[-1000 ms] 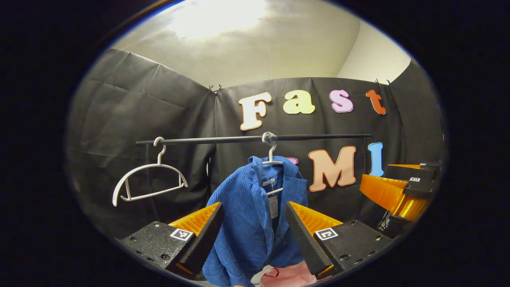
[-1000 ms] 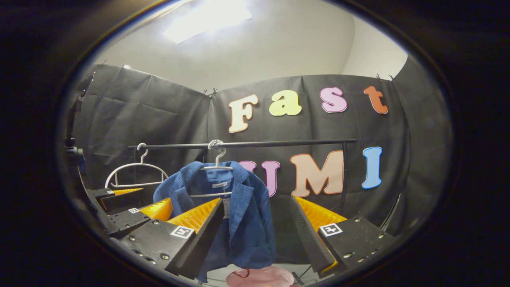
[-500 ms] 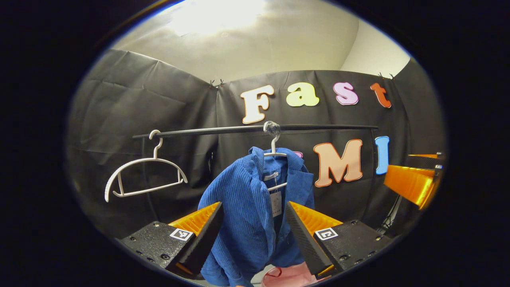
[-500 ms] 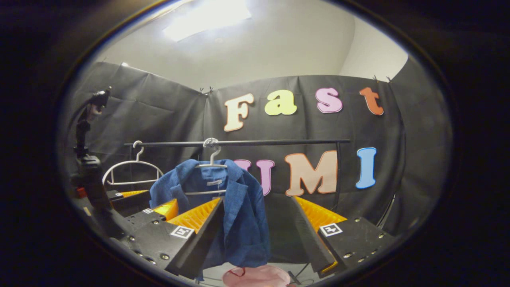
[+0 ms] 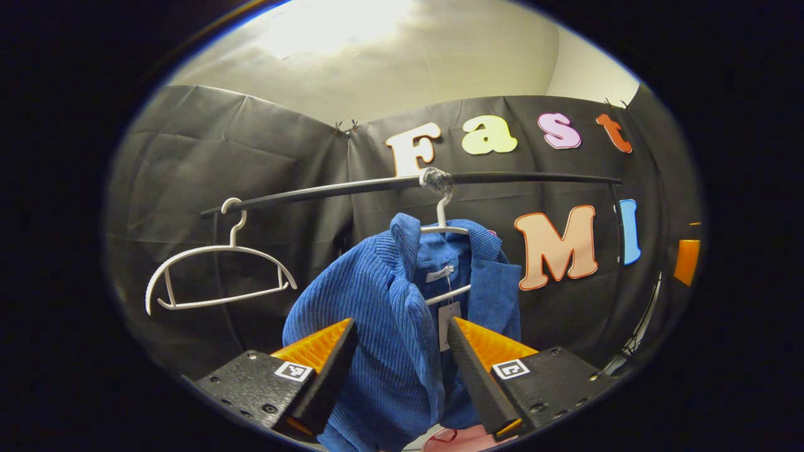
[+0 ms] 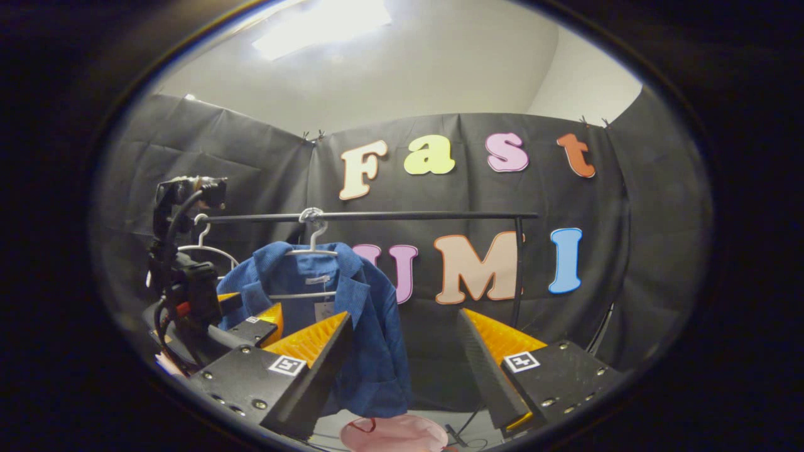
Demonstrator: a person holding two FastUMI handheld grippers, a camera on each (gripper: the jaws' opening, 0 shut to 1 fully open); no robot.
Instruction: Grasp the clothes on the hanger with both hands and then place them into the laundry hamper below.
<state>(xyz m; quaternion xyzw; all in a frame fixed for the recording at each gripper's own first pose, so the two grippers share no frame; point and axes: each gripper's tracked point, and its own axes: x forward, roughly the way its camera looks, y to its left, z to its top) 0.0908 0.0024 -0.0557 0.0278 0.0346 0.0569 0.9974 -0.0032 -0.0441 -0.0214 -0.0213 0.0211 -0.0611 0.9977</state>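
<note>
A blue corduroy jacket (image 5: 383, 314) hangs on a white hanger (image 5: 443, 227) from a black rail (image 5: 326, 190). My left gripper (image 5: 402, 358) is open and close in front of the jacket's left front panel, its fingers either side of the cloth without pressing it. In the right gripper view the same jacket (image 6: 370, 314) hangs at left of centre; my right gripper (image 6: 402, 370) is open, with its left finger in front of the jacket's hem. The left gripper (image 6: 251, 314) and its camera mount show at the far left, by the jacket. A pink hamper (image 6: 392, 433) sits below.
An empty white hanger (image 5: 217, 276) hangs on the rail to the jacket's left. The rail's upright post (image 6: 518, 270) stands right of the jacket. The pink hamper's rim (image 5: 455, 439) peeks under the jacket. Black cloth walls close the booth on all sides.
My left gripper has moved in toward the jacket and upward, so the jacket looks larger and nearer. In the right gripper view the left gripper has come further into sight at the left.
</note>
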